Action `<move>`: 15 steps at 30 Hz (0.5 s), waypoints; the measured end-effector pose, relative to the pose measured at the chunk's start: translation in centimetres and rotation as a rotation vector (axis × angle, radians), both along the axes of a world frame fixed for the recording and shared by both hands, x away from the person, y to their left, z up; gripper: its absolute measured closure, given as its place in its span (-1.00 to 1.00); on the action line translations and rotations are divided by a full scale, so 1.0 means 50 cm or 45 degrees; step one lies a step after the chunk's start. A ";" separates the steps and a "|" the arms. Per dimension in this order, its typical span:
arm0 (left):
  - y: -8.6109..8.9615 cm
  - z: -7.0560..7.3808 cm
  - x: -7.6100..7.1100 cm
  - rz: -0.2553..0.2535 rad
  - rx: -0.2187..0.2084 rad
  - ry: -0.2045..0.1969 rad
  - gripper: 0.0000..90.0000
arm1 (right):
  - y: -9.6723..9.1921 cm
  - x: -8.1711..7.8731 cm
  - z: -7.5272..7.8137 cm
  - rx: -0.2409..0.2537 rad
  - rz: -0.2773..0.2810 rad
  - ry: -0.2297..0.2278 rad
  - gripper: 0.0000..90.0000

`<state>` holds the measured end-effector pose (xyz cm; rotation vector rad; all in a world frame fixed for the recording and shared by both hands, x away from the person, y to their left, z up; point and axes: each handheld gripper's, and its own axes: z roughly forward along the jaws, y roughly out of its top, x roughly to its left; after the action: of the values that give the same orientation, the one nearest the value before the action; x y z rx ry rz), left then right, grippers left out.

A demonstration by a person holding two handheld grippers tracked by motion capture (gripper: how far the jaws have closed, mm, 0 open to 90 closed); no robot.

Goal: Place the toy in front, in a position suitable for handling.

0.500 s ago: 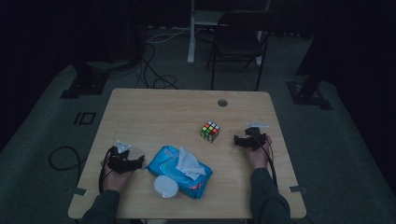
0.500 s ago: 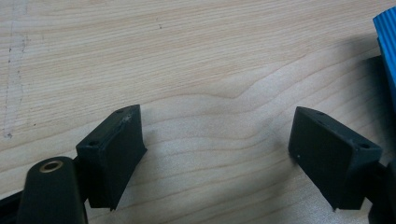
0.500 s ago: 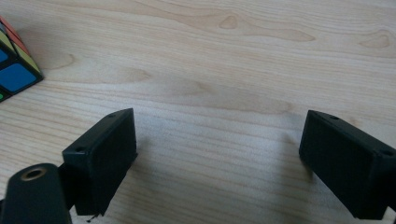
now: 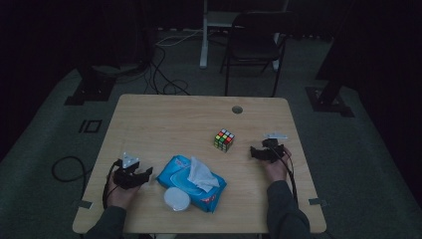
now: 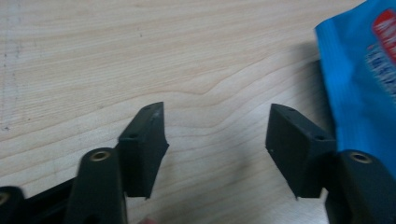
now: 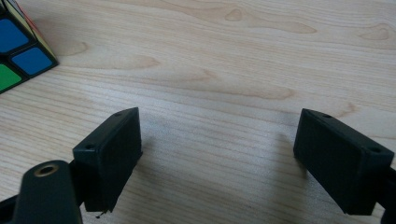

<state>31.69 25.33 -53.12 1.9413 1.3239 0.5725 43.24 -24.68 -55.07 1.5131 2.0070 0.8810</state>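
Both my grippers rest on the table with jaws wide apart and empty: the left gripper [image 4: 145, 174] just beside the wipes pack [image 4: 191, 182], the right gripper [image 4: 254, 152] near the cube [image 4: 224, 140]. If I close the left one carelessly, I'd expect it to snag the pack's loose tissue or shove the pack; the right could knock the cube away.

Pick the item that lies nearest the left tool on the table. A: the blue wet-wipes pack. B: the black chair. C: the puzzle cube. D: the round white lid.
A: the blue wet-wipes pack lies just beside the open left tool, and its blue edge shows next to one jaw in the left gripper view.
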 end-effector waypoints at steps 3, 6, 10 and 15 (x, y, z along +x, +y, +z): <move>0.002 0.011 -0.012 -0.001 -0.034 -0.022 -0.08 | 0.000 -0.001 0.000 0.000 0.002 0.000 -0.67; -0.002 0.019 -0.026 -0.026 -0.040 -0.038 -0.08 | 0.001 -0.003 0.000 0.000 -0.003 -0.002 -0.67; -0.021 0.025 -0.055 -0.087 -0.025 -0.055 -0.06 | 0.001 -0.005 0.000 0.000 -0.006 -0.002 -0.67; -0.029 0.023 -0.073 -0.114 -0.034 -0.032 -0.05 | 0.001 -0.005 0.000 0.001 -0.006 -0.001 -0.67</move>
<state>28.02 23.85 -51.98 1.9540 1.2167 0.5312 42.98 -24.61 -55.08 1.5175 2.0019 0.8800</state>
